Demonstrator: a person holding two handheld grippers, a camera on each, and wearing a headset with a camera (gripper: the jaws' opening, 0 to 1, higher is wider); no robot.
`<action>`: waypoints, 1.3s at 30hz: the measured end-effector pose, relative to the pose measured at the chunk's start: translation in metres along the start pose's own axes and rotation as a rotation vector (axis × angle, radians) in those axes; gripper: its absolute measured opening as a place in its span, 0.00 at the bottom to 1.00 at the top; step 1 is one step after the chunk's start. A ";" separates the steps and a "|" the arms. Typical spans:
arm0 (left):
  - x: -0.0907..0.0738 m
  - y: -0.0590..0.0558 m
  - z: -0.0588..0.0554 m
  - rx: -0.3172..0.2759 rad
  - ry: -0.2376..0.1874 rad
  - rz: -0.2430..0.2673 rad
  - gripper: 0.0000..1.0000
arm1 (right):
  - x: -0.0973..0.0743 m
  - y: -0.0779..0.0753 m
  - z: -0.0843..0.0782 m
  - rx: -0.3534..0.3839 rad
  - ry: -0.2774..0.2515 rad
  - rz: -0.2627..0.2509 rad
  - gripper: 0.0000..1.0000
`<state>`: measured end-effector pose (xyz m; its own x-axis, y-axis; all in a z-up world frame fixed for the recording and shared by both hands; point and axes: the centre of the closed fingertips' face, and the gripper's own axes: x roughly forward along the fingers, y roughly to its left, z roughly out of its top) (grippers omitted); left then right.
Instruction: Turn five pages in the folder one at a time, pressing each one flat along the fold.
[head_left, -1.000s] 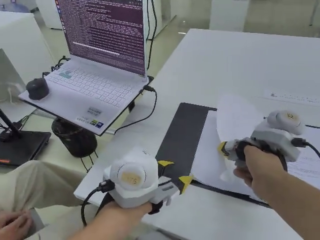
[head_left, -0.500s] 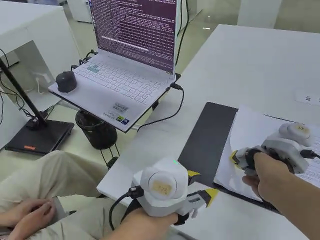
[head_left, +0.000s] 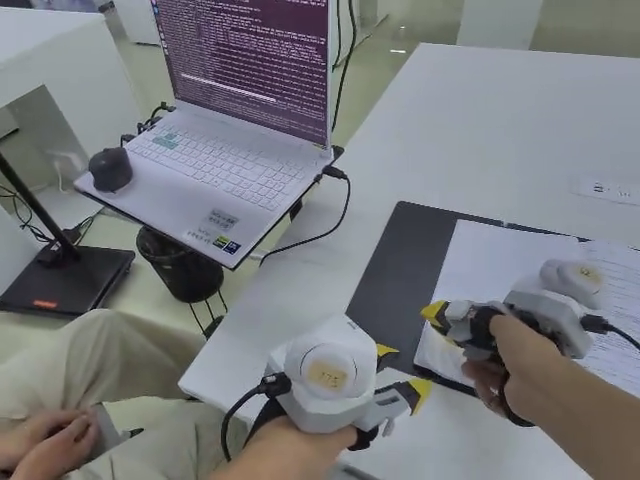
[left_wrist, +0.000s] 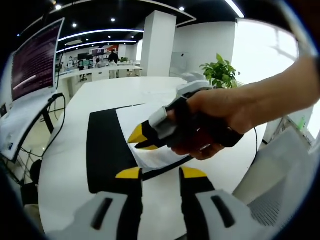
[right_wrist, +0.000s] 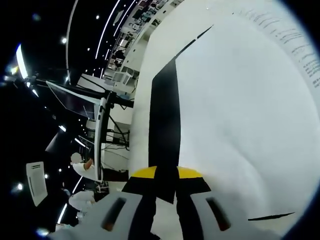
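Since a second ago the raised page has come down onto the open folder. At the table's near edge the left gripper hangs with jaws apart, just off the folder's near-left corner. Beyond it, the right gripper has its jaws drawn together at the page's near-left corner, though whether they pinch paper cannot be told; bare table lies open past the far edge.

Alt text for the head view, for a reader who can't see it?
The right gripper holds its tips at the near-left corner of a white page lying in an open black folder on a white table. The left gripper hovers open nearby; a laptop stands left.
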<state>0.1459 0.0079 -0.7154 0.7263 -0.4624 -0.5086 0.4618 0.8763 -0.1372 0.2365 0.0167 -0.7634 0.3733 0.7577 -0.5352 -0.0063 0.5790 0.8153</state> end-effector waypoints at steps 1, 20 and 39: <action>0.004 -0.001 0.001 0.005 0.004 -0.004 0.27 | -0.003 -0.002 0.001 0.006 -0.001 0.006 0.12; 0.103 0.004 -0.013 0.090 0.122 0.066 0.25 | -0.111 -0.069 0.080 0.182 -0.198 0.165 0.00; 0.101 0.010 -0.024 0.104 0.066 0.096 0.26 | -0.089 -0.092 0.121 0.283 -0.203 0.170 0.00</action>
<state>0.2121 -0.0267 -0.7888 0.7362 -0.3644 -0.5702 0.4445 0.8958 0.0014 0.3162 -0.1404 -0.7645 0.5653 0.7444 -0.3554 0.1616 0.3225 0.9327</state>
